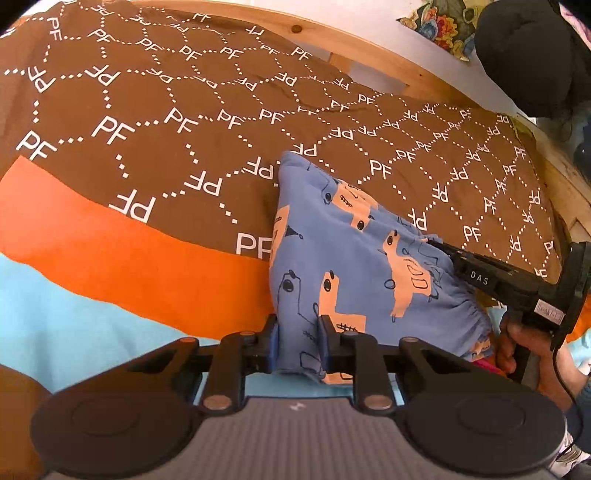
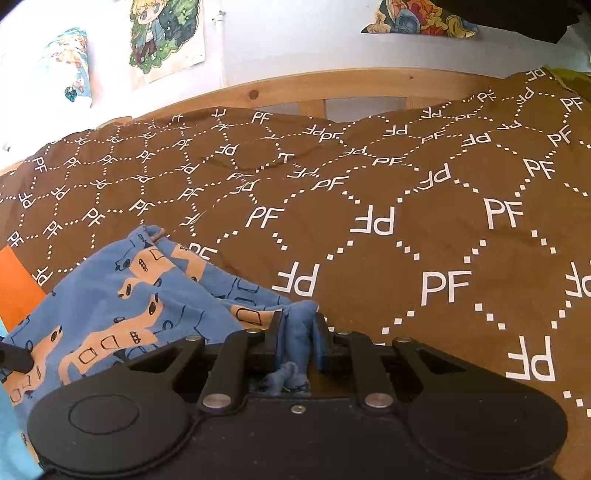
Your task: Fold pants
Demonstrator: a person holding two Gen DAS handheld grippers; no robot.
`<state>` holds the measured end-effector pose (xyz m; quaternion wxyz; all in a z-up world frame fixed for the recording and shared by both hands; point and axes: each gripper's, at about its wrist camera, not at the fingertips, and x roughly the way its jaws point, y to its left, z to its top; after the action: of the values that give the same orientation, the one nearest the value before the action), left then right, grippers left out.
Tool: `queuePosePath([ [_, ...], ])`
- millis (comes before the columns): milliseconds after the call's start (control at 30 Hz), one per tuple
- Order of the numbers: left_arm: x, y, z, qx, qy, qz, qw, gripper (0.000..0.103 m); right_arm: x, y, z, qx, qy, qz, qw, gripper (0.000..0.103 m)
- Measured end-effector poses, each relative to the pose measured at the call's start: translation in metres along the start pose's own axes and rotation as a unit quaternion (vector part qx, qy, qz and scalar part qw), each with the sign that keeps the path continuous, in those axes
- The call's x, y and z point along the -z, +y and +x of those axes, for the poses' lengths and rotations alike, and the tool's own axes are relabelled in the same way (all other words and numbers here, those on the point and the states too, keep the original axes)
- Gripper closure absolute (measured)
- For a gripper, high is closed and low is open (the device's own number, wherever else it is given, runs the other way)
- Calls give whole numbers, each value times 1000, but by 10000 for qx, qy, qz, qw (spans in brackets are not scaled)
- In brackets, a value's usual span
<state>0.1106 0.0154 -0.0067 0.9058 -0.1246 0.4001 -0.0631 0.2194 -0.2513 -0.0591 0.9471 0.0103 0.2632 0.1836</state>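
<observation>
**A:** where are the pants [image 1: 343, 254] rn?

**B:** on the bed, lying on the brown PF-print duvet [image 1: 184, 110]. left tongs [image 1: 297, 341] pinching one blue edge, right tongs [image 2: 299, 341] pinching a bunched bit of the other side, looks like the elastic waistband [image 1: 469, 306].

The small blue pants with peach animal print [image 1: 343, 258] are soft matt knit cloth, gathered into fine puckers along the elastic waistband on the right. Under them the brown bedspread with white PF lettering [image 1: 166, 110] is smooth matt woven cloth with shallow creases; its near edge shows flat orange and pale blue bands. The far bed rail of pale knotty wood [image 2: 295, 92] has a smooth, faintly satiny finish. The left gripper [image 1: 299, 341] is matt black plastic with dull metal pivot pins and blue pads; the right gripper [image 2: 298, 338] is likewise matt black plastic. The cartoon posters [image 2: 166, 35] on the far wall look like slightly curled paper.
</observation>
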Motion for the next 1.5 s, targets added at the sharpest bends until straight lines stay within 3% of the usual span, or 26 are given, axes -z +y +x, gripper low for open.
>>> queuePosePath([
  [267,-2,-10,-7,-73,-117,207,9997,87,1,13,-17,117,-375,-302,9988,92],
  [600,-1,-21,-17,-116,-325,561,9978,88,-13,27,-34,201,-507,-763,9956,94],
  [967,-2,-26,-25,-144,-411,555,9975,88,-33,38,-46,162,-678,-1213,9902,95],
  [1500,-39,-47,-21,54,-761,684,9947,88,-77,27,-51,366,-1018,-1549,9820,95],
])
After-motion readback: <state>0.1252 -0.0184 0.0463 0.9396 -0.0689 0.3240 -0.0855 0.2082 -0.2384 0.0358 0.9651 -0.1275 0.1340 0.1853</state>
